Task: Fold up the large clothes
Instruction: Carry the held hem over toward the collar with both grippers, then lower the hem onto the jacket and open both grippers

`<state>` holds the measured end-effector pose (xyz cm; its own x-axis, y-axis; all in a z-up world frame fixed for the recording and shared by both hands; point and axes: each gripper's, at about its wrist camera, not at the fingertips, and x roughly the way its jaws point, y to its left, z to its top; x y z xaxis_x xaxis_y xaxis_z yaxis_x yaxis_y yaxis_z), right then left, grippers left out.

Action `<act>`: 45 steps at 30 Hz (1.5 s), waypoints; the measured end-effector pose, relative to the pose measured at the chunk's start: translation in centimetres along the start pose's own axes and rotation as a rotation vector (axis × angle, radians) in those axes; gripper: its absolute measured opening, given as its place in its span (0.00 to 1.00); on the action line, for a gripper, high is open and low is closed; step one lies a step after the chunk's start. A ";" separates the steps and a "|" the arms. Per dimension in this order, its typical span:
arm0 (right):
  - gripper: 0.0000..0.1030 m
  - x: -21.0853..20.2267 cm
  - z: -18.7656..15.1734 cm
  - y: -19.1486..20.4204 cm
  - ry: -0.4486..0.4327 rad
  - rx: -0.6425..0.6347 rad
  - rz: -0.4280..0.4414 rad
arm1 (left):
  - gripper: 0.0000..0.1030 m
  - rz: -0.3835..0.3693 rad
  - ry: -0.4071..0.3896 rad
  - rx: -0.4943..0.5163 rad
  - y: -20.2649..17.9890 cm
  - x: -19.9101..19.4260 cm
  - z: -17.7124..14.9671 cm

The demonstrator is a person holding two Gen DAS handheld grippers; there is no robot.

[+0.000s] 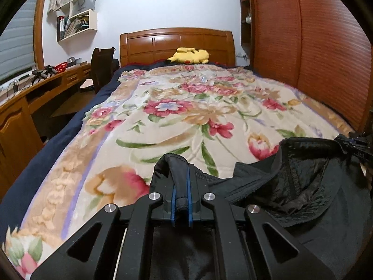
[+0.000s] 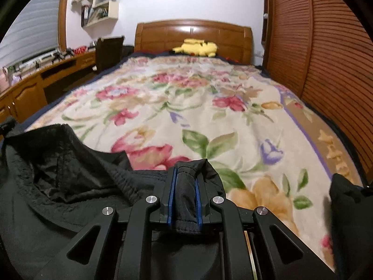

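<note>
A black jacket (image 1: 291, 186) is spread across the lower part of both frames, lying on the floral blanket (image 1: 186, 107) that covers the bed. In the left wrist view, the left gripper (image 1: 181, 163) is seen at lower centre, its blue-padded jaws clamped tight on a narrow rolled edge of the garment. The jacket's open collar and quilted lining are shown at lower right of that frame. In the right wrist view, the right gripper (image 2: 185, 170) is likewise closed on a thicker fold of the same fabric — a ribbed hem is pinched between its pads. A yellow plush toy (image 1: 190, 55) is seen at upper centre against the wooden headboard (image 1: 177, 42) — well apart from the jacket.
</note>
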<state>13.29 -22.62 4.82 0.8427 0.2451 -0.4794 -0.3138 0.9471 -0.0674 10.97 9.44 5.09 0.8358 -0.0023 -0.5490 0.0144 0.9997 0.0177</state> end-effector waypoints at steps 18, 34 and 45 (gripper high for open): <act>0.64 -6.0 -1.5 -0.2 -0.139 -0.039 0.025 | 0.77 -0.108 -0.052 0.068 -2.2 -6.8 -4.1; 0.49 6.0 -0.9 -2.6 0.232 0.024 0.078 | 0.77 -0.155 0.032 0.072 -3.8 -6.5 -8.9; 0.04 5.4 1.0 -4.4 0.167 0.057 -0.085 | 0.77 -0.136 0.040 0.067 -4.0 -6.3 -8.8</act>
<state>19.63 -25.23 3.39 0.7795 0.1301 -0.6128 -0.2152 0.9743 -0.0668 0.83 5.65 1.08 0.8009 -0.1352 -0.5833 0.1636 0.9865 -0.0040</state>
